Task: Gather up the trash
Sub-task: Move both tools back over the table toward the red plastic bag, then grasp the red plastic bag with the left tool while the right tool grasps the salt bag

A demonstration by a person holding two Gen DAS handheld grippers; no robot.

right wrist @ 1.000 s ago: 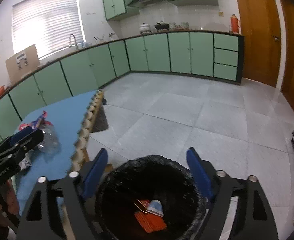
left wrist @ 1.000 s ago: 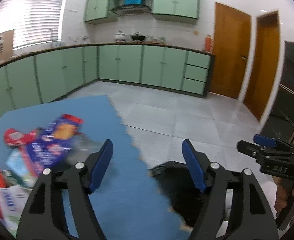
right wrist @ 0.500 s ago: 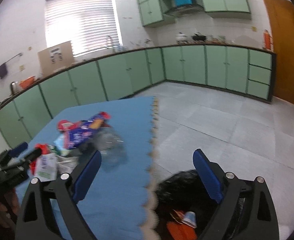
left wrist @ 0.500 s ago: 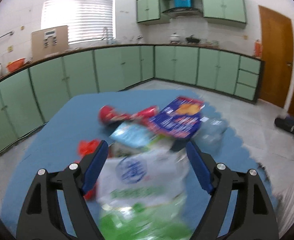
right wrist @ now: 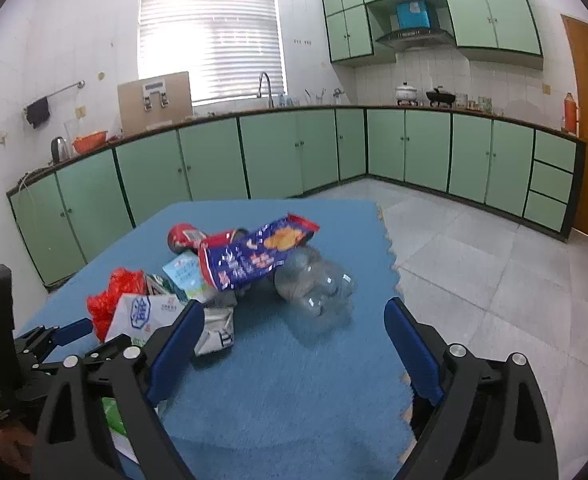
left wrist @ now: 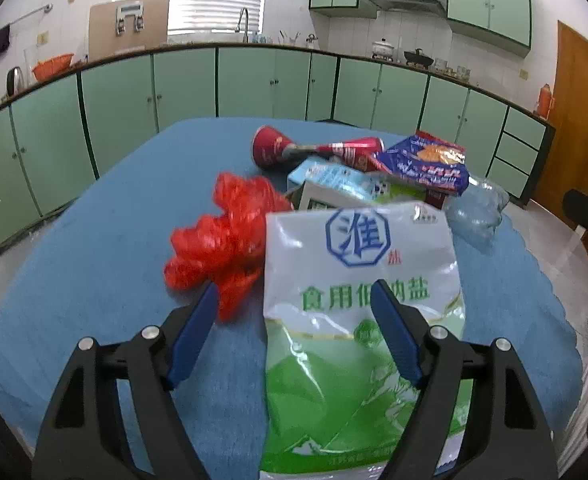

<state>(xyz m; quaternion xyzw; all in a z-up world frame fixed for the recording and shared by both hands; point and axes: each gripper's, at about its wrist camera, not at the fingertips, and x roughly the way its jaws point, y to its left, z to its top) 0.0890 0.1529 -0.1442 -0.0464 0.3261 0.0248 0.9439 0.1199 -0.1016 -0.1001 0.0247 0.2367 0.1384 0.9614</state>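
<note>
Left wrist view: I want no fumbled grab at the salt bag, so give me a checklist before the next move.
1. Left tongs empty, closing slightly: ok.
2. Salt bag between the blue pads: not ok, it lies mostly under the right pad, off centre.
3. Red plastic bag clear of the left pad: not ok, touching close.
4. Right tongs open, empty: ok.
5. Bin position: cannot tell.

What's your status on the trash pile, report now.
Left tongs closing, nothing gripped, over white-and-green plastic salt bag. Right tongs open, empty, facing crushed clear plastic bottle. Crumpled red plastic bag beside the salt bag.
</note>
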